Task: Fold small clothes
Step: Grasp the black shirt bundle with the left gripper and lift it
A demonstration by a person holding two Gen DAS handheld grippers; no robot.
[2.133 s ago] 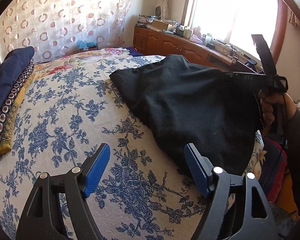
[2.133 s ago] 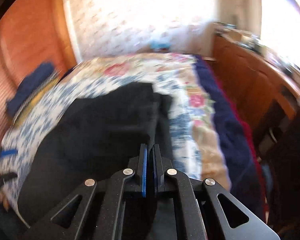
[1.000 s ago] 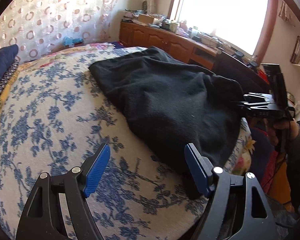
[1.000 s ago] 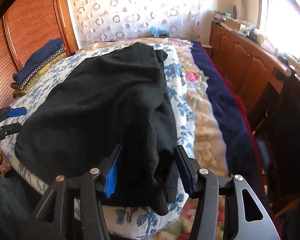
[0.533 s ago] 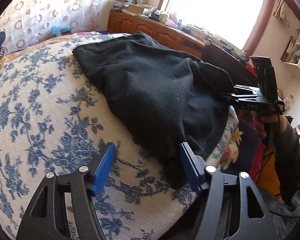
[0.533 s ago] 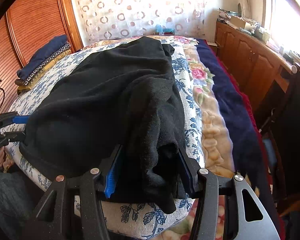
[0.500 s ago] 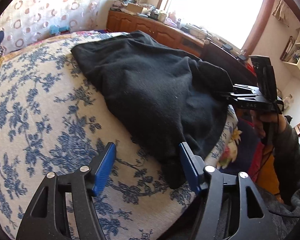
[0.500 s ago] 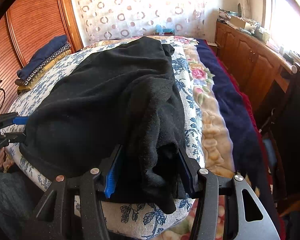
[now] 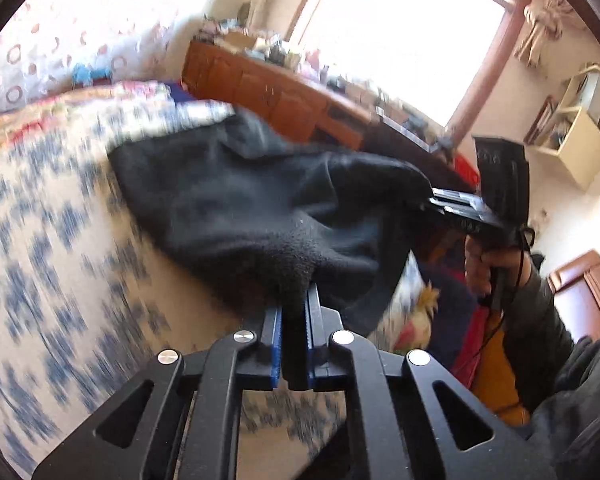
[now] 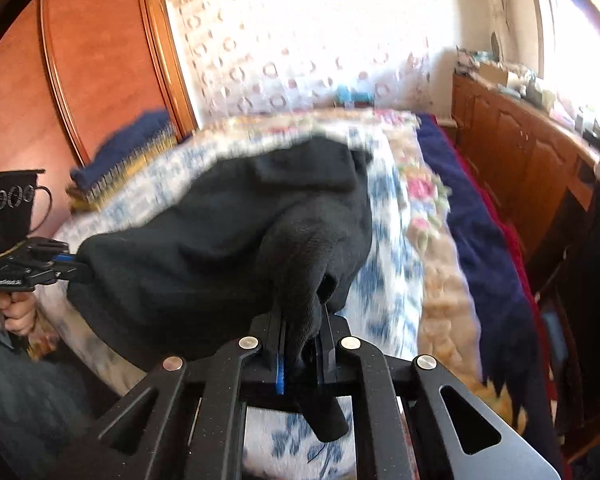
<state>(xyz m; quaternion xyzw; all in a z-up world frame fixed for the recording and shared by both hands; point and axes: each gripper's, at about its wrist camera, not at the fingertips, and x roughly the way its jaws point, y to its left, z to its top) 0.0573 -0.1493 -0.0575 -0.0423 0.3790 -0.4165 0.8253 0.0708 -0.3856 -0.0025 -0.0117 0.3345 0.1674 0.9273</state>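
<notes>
A black fleece garment (image 9: 260, 208) lies across the blue-flowered bedspread (image 9: 40, 240), its near edge raised off the bed. My left gripper (image 9: 294, 304) has its jaws closing on the garment's near left corner, with cloth pinched between the blue pads. My right gripper (image 10: 302, 320) is closing on the near right corner of the garment (image 10: 220, 232), a fold of fabric hanging between its pads. Each gripper shows in the other's view, the right gripper (image 9: 432, 200) and the left gripper (image 10: 74, 266) both biting the cloth edge.
A stack of folded clothes (image 10: 128, 152) sits at the bed's far left by the wooden wardrobe (image 10: 100, 60). A dark blue blanket (image 10: 472, 220) hangs on the bed's right side, next to a cluttered wooden dresser (image 10: 520, 152) under the window. A person's sleeve (image 9: 540, 312) is near.
Both grippers went from open around the garment's near edge to closed on it. They rose, and the edge lifted off the bed with them.
</notes>
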